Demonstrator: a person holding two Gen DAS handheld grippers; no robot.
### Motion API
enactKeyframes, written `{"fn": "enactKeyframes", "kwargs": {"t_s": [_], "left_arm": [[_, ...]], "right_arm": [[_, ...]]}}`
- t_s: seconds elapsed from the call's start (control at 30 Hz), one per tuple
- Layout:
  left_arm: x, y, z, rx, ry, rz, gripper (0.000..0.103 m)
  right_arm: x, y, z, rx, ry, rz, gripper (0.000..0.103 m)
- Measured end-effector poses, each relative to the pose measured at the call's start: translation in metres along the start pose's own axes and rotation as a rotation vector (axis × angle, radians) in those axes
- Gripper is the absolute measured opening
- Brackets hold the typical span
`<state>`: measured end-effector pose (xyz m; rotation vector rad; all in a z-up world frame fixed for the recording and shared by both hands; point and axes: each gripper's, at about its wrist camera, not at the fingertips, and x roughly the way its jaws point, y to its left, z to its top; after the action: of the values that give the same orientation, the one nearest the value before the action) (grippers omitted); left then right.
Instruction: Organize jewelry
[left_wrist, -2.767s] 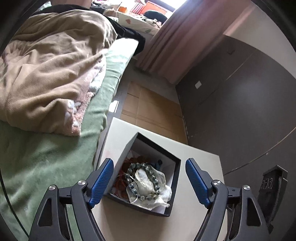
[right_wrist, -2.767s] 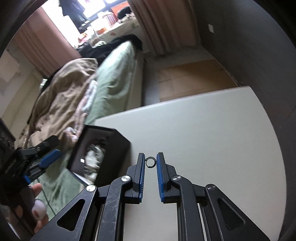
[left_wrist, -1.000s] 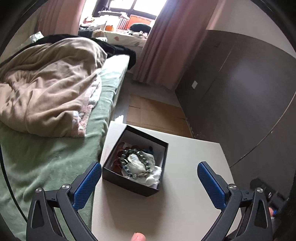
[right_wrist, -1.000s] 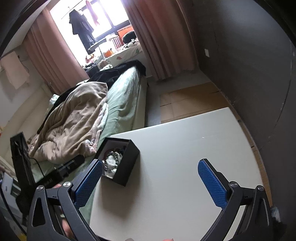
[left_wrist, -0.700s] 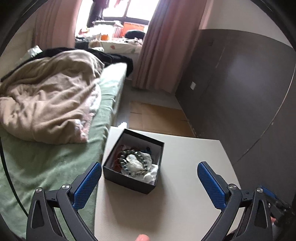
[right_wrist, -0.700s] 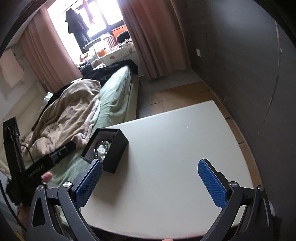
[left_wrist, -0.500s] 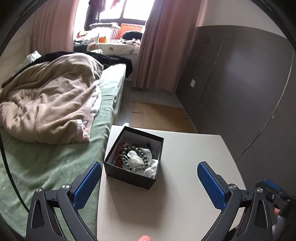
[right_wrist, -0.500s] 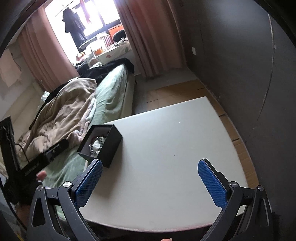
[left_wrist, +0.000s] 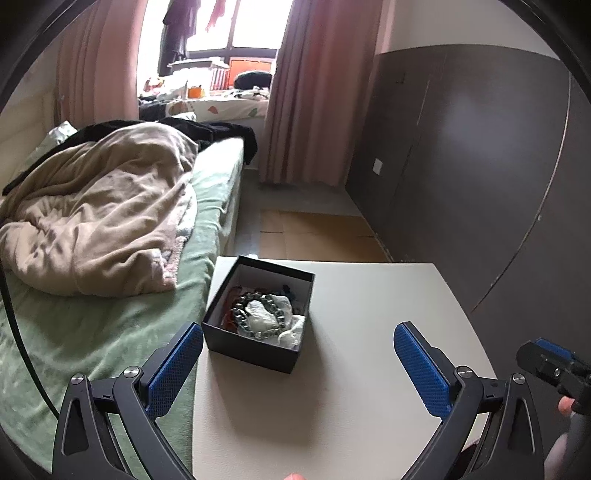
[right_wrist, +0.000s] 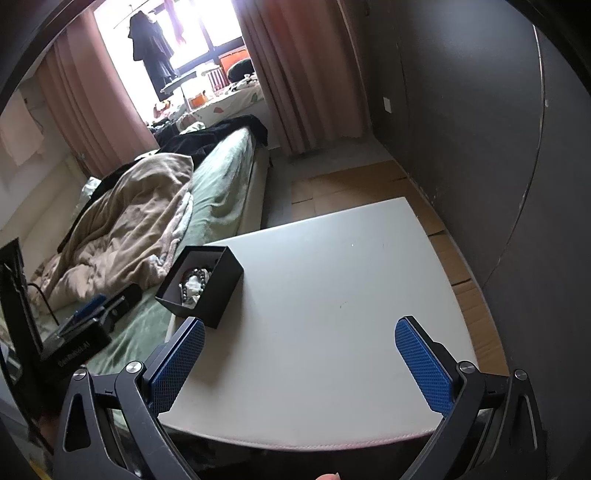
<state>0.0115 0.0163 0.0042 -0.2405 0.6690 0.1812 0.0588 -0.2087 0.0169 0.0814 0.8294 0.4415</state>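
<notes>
Both tongs stand wide open with nothing between their blue pads. The left tongs (left_wrist: 298, 363) hang above the near part of the white desk (left_wrist: 369, 332), and the black jewelry box (left_wrist: 259, 313) sits ahead of them, closer to their left finger than to their right, near the desk's left edge and toward its far corner. The box is open at the top; inside it a bracelet of grey-green beads (left_wrist: 258, 314) lies in a ring on crumpled white paper (left_wrist: 291, 334), with some reddish pieces (left_wrist: 229, 314) tucked at its left side, too small to make out. To the left of the left tongs, just beside the desk, runs a bed with a green sheet (left_wrist: 110, 332), and a rumpled beige blanket (left_wrist: 96, 221) is heaped on it further ahead. Far ahead of the tongs pink curtains (left_wrist: 314, 92) frame a bright window, and a dark panelled wall (left_wrist: 480, 166) closes the room on the right. At the right edge of the left wrist view, part of the other tool shows, black with a blue tip. The right tongs (right_wrist: 300, 363) hover over the near edge of the desk (right_wrist: 332, 295), and from them the jewelry box (right_wrist: 201, 284) lies ahead and to the left, just beyond their left finger, well apart from the right one. Left of the right tongs, over the bed, the black body of the other tool is in view.
</notes>
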Motion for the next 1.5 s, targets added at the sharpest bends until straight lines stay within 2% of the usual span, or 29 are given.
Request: {"fn": "enactKeyframes", "kwargs": {"t_s": [0.33, 1.5], "left_arm": [[-0.004, -0.011, -0.002, 0.032, -0.010, -0.002, 0.103], [-0.015, -0.008, 0.002, 0.028, -0.046, 0.005, 0.103]], "right_arm": [[-0.002, -0.007, 0.001, 0.022, 0.003, 0.008, 0.103], [-0.003, -0.009, 0.004, 0.006, 0.000, 0.001, 0.103]]}}
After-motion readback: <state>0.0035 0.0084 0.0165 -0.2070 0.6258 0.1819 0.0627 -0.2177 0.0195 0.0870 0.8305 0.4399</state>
